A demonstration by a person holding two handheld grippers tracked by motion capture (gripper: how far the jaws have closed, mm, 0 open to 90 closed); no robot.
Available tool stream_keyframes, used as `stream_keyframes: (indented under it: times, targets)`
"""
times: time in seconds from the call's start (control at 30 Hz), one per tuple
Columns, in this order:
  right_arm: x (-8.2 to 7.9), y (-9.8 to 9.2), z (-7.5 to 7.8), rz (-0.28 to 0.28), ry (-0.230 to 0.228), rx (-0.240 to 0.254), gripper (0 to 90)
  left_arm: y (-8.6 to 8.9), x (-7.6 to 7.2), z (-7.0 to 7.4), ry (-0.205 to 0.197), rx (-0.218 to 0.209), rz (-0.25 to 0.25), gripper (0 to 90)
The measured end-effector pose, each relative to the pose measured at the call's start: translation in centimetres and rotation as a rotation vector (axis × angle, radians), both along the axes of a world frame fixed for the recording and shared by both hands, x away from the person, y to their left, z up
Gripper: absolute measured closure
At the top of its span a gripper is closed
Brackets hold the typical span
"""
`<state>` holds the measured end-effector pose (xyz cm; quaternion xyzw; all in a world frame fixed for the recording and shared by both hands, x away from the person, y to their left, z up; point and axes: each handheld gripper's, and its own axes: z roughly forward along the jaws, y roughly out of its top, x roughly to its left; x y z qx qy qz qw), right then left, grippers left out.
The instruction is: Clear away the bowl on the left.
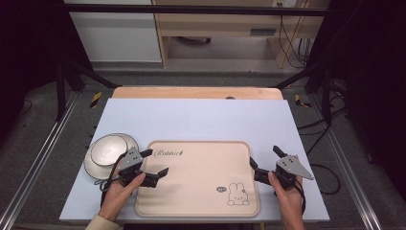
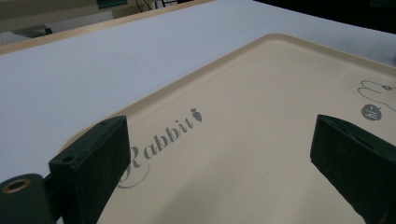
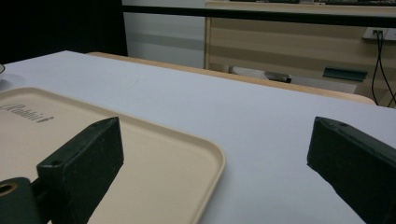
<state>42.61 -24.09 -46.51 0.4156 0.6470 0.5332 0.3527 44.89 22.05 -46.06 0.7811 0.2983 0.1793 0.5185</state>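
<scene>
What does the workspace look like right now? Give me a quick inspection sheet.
Surface: pale blue mat over a wooden table.
Job's things: beige rabbit tray lying flat on the mat, nothing on it; stacked white bowls just left of it.
Clutter: nothing seen.
Grippers: left gripper open over the tray's left edge; right gripper open at the tray's right edge; neither holds anything.
Cables: black cables on the floor to the right.
Surroundings: black frame rails, wooden furniture behind.
</scene>
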Motion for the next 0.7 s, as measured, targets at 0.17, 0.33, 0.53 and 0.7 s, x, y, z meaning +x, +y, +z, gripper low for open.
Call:
stream_keyframes:
  times: [0.17, 0.33, 0.53, 0.7]
  targets:
    - [0.0, 0.1, 0.0, 0.000, 0.003, 0.007, 4.0, -0.1, -0.2, 0.4, -0.002, -0.013, 0.004, 4.7]
    - [0.0, 0.3, 0.0, 0.003, 0.004, -0.008, 4.1, -0.2, -0.4, 0.9, -0.004, -0.023, -0.002, 4.6]
    - [0.0, 0.2, 0.2, -0.021, 0.001, -0.001, 4.1, 0.0, -0.7, 2.0, -0.025, -0.031, 0.006, 4.7]
    - [0.0, 0.3, 0.1, -0.029, 0.005, -0.013, 4.4, 0.8, -0.7, 3.6, -0.061, -0.026, 0.041, 5.4]
